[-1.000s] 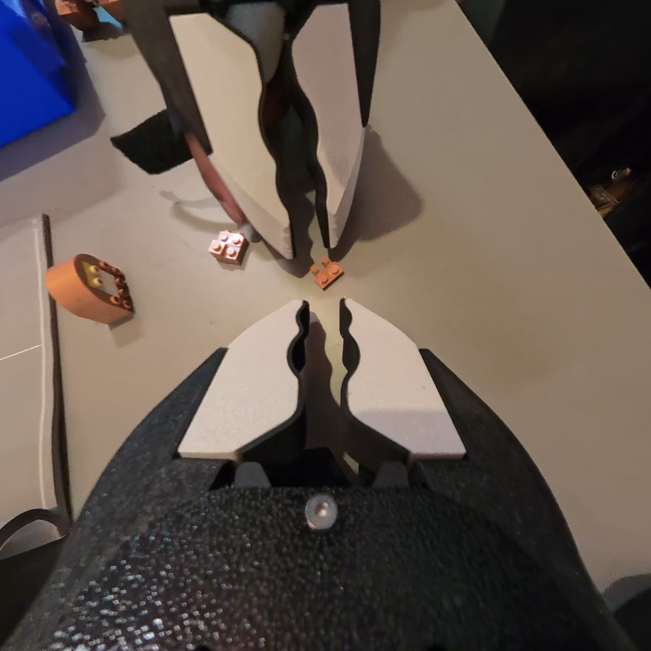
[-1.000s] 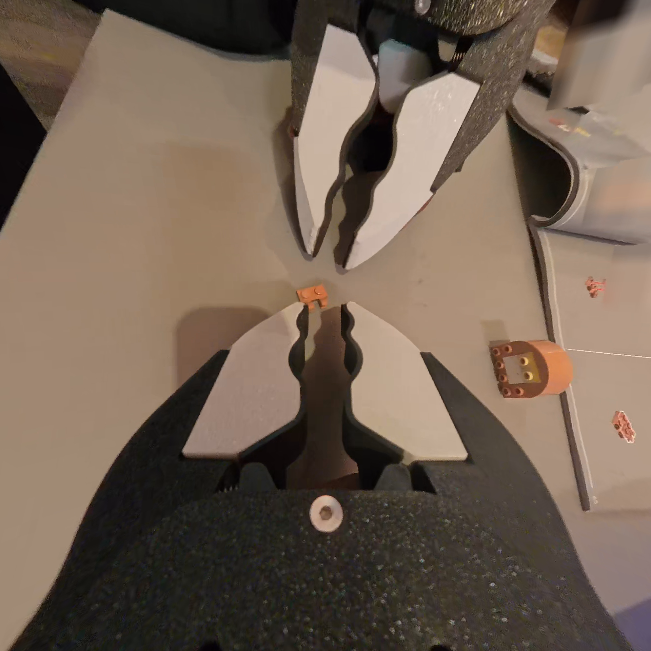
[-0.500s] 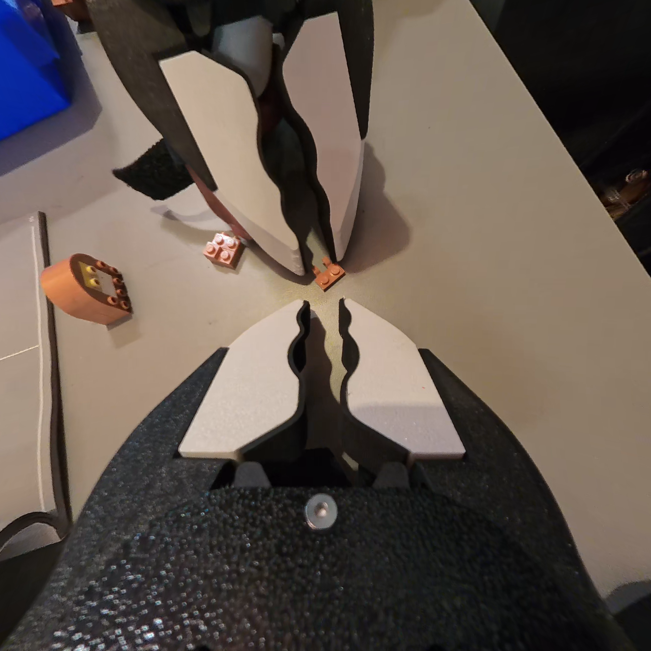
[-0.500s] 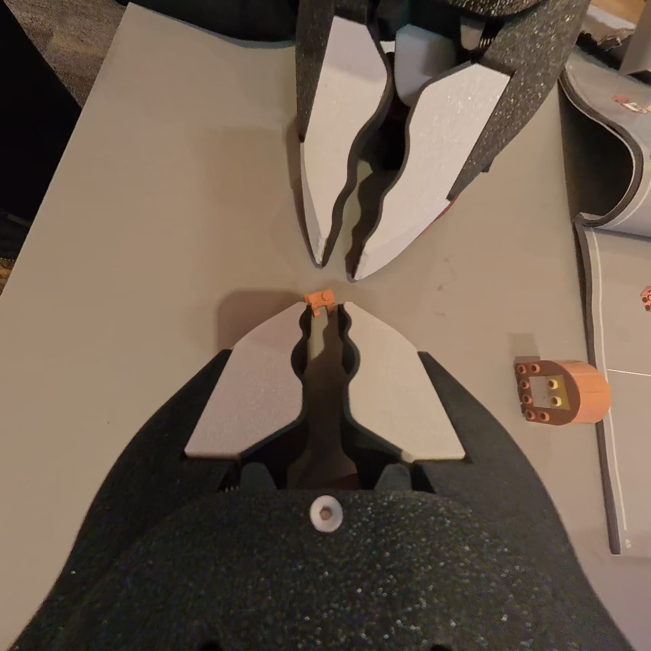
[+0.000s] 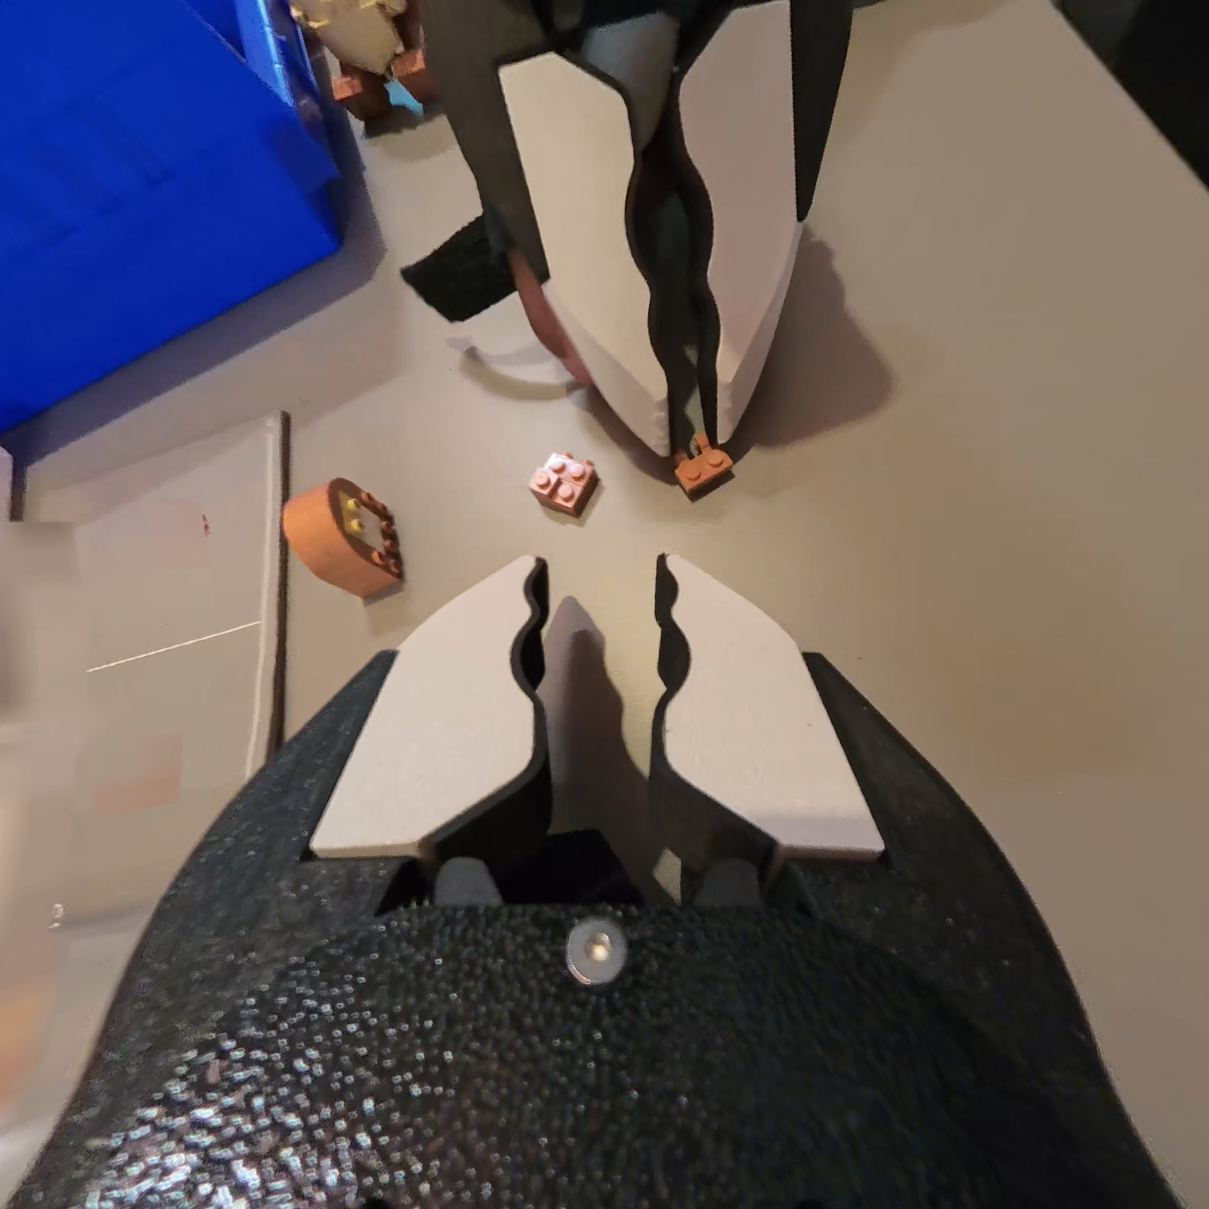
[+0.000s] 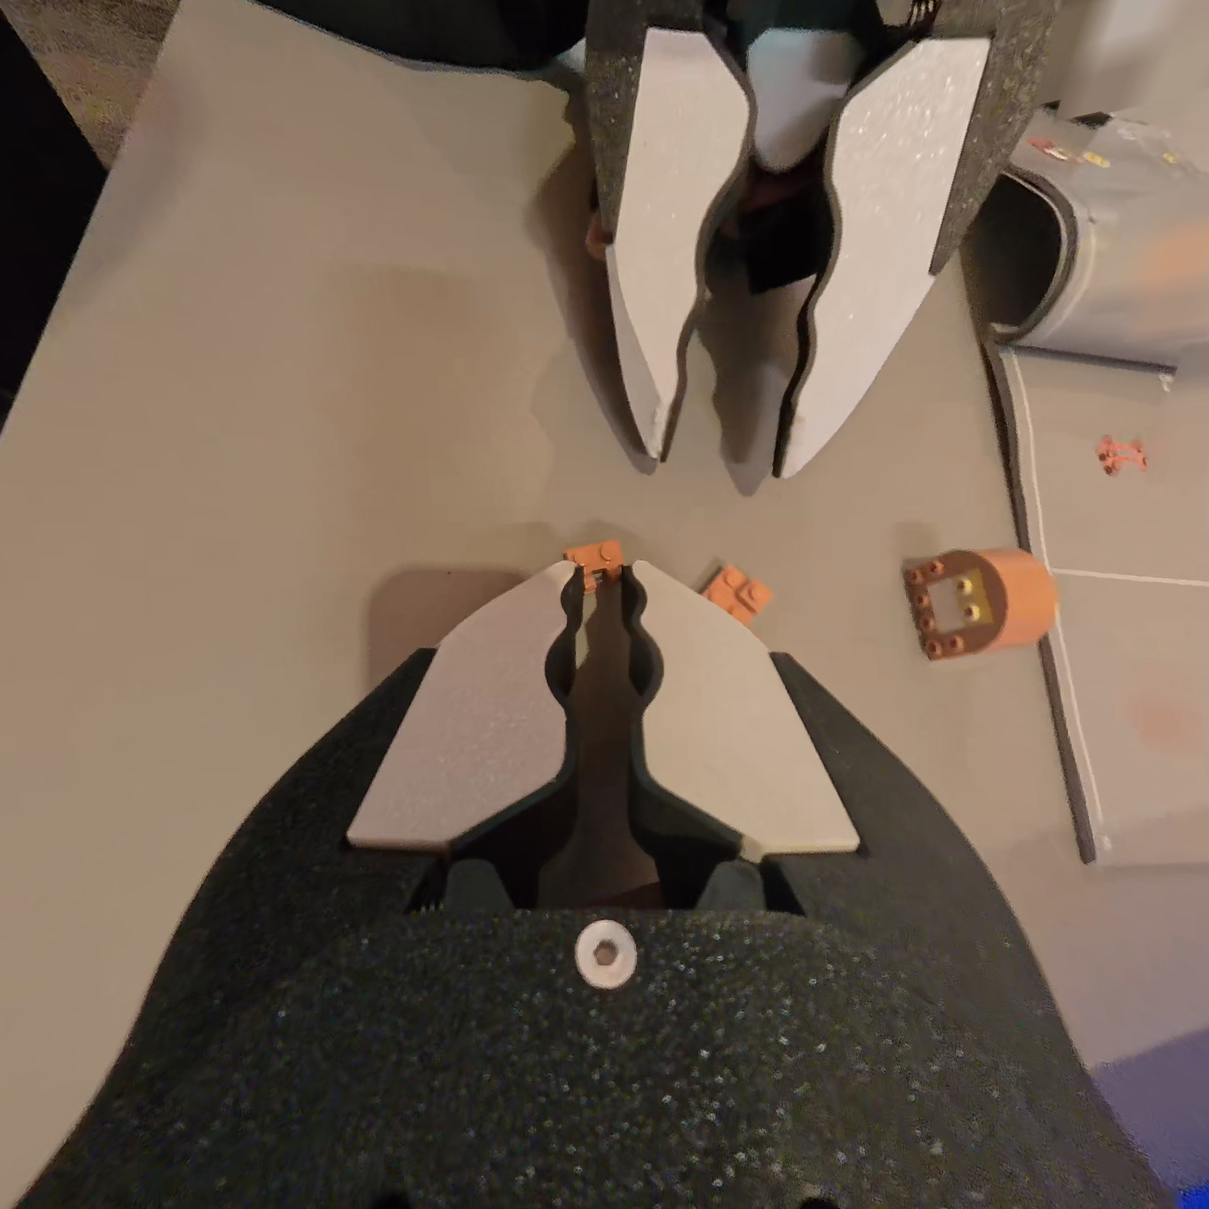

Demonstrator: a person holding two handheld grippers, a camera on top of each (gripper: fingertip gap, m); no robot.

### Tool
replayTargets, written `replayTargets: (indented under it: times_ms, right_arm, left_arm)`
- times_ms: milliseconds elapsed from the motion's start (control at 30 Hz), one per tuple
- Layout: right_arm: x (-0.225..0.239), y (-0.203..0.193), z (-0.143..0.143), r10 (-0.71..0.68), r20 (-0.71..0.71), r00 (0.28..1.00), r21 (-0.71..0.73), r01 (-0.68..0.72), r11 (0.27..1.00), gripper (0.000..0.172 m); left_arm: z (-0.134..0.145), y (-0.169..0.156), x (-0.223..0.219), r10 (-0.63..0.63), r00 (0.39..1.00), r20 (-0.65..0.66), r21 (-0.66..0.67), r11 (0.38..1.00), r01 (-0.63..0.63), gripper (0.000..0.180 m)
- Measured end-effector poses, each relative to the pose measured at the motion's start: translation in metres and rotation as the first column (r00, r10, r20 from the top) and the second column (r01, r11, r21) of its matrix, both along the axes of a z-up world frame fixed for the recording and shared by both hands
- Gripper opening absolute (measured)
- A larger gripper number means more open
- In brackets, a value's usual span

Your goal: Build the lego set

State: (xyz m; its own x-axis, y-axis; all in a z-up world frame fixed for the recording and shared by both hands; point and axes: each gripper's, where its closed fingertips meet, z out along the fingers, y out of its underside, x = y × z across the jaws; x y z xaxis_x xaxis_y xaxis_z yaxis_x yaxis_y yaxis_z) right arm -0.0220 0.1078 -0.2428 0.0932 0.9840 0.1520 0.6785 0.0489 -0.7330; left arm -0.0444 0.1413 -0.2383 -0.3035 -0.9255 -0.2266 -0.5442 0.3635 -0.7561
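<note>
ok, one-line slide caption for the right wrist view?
Right hand-held gripper pinching a small orange brick on the grey table.

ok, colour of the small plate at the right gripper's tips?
Orange, the small plate at the right gripper. Clearest in the right wrist view.

Both my claws look alike: the left claw (image 5: 600,569) and right claw (image 6: 602,570) have rough, speckled black bodies, pale grey fingers (image 5: 458,693) with wavy black inner edges, and one silver screw (image 6: 605,954) set centrally.
</note>
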Motion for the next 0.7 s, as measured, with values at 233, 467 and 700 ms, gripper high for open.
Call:
replayTargets:
  times_ms: [233, 467, 700]
  right_arm:
    - [0.018, 0.014, 0.004, -0.047, -0.026, 0.999, 0.002, 0.048, 0.999, 0.011]
    - [0.025, 0.022, 0.011, -0.081, -0.085, 0.993, 0.0, 0.081, 0.997, 0.011]
    - [0.026, 0.023, 0.013, -0.093, -0.104, 0.99, -0.005, 0.093, 0.996, 0.011]
  left_arm:
    - [-0.002, 0.009, 0.018, -0.098, 0.995, -0.024, 0.007, 0.995, 0.098, 0.04]
    - [-0.007, 0.008, 0.032, -0.229, 0.97, -0.079, -0.029, 0.973, 0.227, 0.039]
    - [-0.01, 0.002, 0.038, -0.271, 0.956, -0.115, -0.088, 0.961, 0.262, 0.025]
